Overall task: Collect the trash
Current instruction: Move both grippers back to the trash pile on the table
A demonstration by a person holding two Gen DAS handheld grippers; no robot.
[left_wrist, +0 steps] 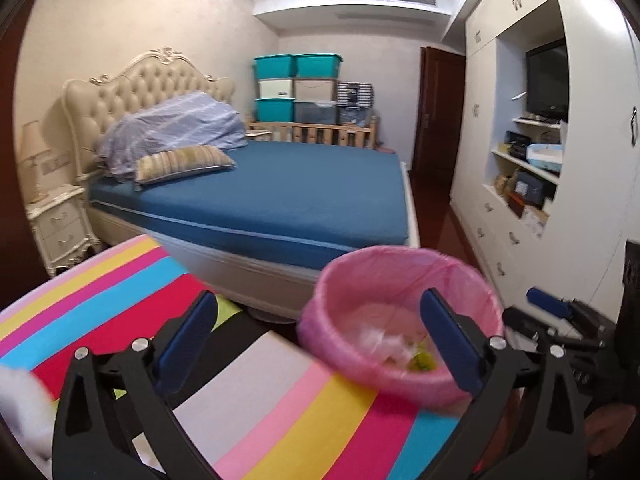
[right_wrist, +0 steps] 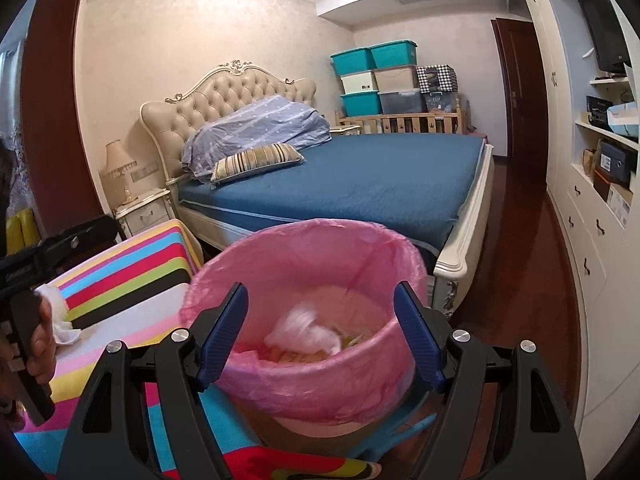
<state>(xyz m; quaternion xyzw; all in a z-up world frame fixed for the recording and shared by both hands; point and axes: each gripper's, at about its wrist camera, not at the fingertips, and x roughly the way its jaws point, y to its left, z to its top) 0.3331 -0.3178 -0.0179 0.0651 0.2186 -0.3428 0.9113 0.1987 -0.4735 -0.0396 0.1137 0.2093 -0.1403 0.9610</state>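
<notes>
At about nine o'clock in the right wrist view, a crumpled white tissue (right_wrist: 60, 312) lies on the striped cloth (right_wrist: 132, 280) of the table, just beside the hand (right_wrist: 40, 344) that carries the left gripper (left_wrist: 316, 344). That gripper's jaws stand wide apart with nothing between them; one blue pad shows against the stripes, the other against the bin's rim at four o'clock in its own view. A blurred white wad (left_wrist: 20, 404) also shows at eight o'clock there, likely the same tissue.

Further right, the pink-lined bin (right_wrist: 304, 364) sits at the table's edge, and the right gripper (right_wrist: 320, 336) hangs over its mouth, jaws apart and empty. A blurred white scrap (right_wrist: 304, 324) lies inside among other litter, so I judge this the drop step, just finished.

The next move calls for turning the left gripper back toward the tissue, straddling it and closing gently, since soft paper slips easily.
</notes>
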